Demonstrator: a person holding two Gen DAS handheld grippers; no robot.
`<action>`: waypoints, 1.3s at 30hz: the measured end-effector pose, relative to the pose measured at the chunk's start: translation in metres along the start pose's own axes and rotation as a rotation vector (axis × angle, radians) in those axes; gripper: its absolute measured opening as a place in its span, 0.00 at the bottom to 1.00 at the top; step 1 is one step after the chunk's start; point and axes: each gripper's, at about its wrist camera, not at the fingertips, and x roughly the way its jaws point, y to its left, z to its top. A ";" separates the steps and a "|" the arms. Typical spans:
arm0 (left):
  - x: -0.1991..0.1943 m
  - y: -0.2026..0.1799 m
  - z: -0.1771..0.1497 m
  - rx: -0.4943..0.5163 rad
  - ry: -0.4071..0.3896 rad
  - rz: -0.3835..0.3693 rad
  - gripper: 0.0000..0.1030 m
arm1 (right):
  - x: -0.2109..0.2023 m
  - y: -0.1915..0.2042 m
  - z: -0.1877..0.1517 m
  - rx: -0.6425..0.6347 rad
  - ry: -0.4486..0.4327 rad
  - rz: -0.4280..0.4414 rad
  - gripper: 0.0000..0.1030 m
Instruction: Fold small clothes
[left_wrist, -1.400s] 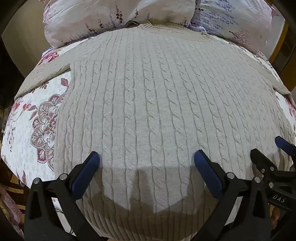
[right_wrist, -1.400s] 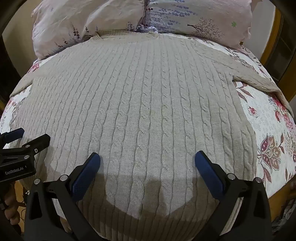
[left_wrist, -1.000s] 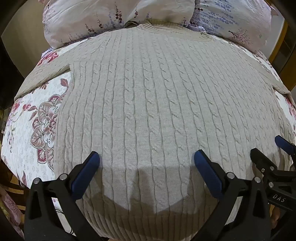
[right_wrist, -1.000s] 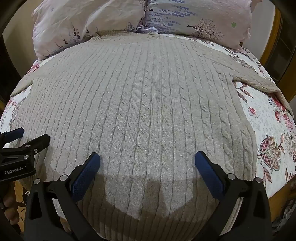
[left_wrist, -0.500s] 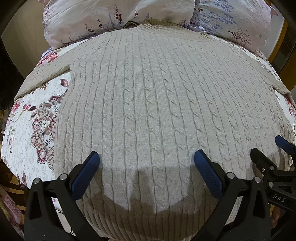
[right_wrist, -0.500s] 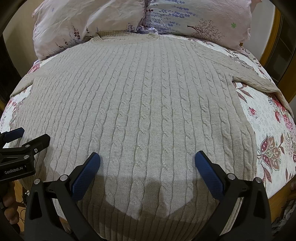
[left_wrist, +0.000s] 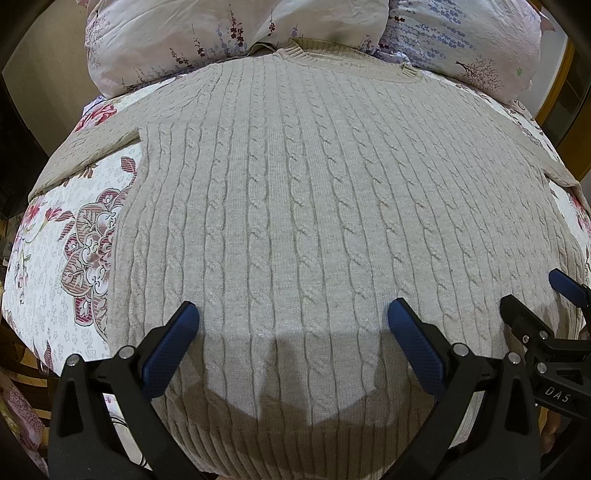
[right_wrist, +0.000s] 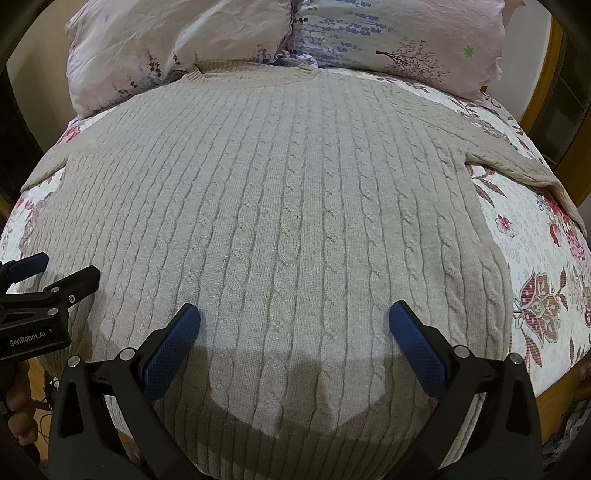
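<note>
A beige cable-knit sweater (left_wrist: 295, 206) lies flat on the bed, collar at the far end by the pillows, both sleeves spread sideways; it also shows in the right wrist view (right_wrist: 288, 206). My left gripper (left_wrist: 291, 321) is open and empty above the sweater's lower part near the hem. My right gripper (right_wrist: 293, 321) is open and empty above the lower part too, to the right of the left one. The right gripper also shows at the right edge of the left wrist view (left_wrist: 543, 295). The left gripper shows at the left edge of the right wrist view (right_wrist: 55, 273).
A floral bedsheet (left_wrist: 55, 258) covers the bed (right_wrist: 546, 258). Two floral pillows (left_wrist: 229, 33) (right_wrist: 399, 37) lie at the head, touching the collar. A wooden bed frame (right_wrist: 554, 391) runs along the right side.
Both grippers have drifted very slightly forward over the sweater. The sweater has not moved and both grippers stay open.
</note>
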 end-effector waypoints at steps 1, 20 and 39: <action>0.000 0.000 0.000 0.000 0.000 0.000 0.98 | 0.004 -0.004 0.002 -0.002 0.000 0.001 0.99; -0.001 0.005 0.012 -0.031 0.014 -0.039 0.98 | -0.001 -0.033 0.015 0.023 -0.009 0.157 0.99; -0.006 0.128 0.082 -0.440 -0.180 0.003 0.98 | 0.045 -0.451 0.033 1.351 -0.260 0.187 0.09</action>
